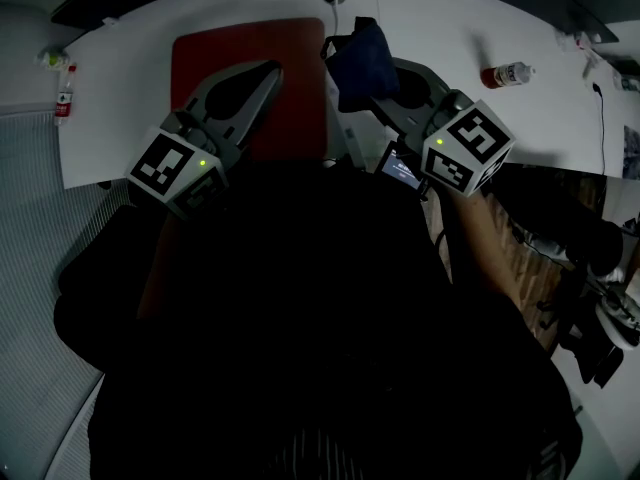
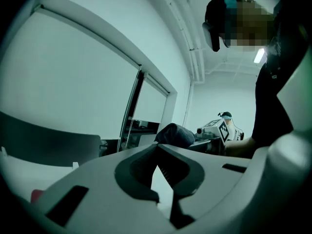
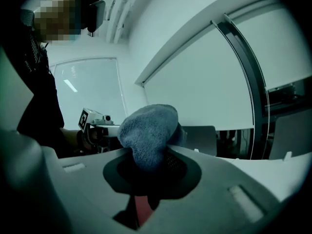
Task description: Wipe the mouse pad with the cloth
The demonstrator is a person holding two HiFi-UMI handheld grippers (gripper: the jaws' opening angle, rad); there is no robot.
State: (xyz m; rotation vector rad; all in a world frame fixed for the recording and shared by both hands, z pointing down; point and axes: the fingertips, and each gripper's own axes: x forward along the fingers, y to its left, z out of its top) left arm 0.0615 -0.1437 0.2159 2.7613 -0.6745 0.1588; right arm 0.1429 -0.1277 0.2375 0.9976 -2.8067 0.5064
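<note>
Head view showed the dark red mouse pad point(image 1: 210, 58) lying flat on the white bench point(image 1: 120, 78), near its far edge and left of the middle. The left tongs point(image 1: 272, 69) were over the pad, jaws together with nothing between them. The right tongs point(image 3: 152, 154) were clamped on the dark blue cloth point(image 1: 358, 56) — bunched up, at the pad's right edge. A small bottle point(image 1: 505, 74) lay toward the bench's right edge.

My left gripper point(image 1: 271, 69) hangs over the red mouse pad point(image 1: 212, 52), tips together, while my right gripper point(image 1: 362, 80) clamps the dark blue cloth point(image 1: 357, 56) at the pad's right edge.
</note>
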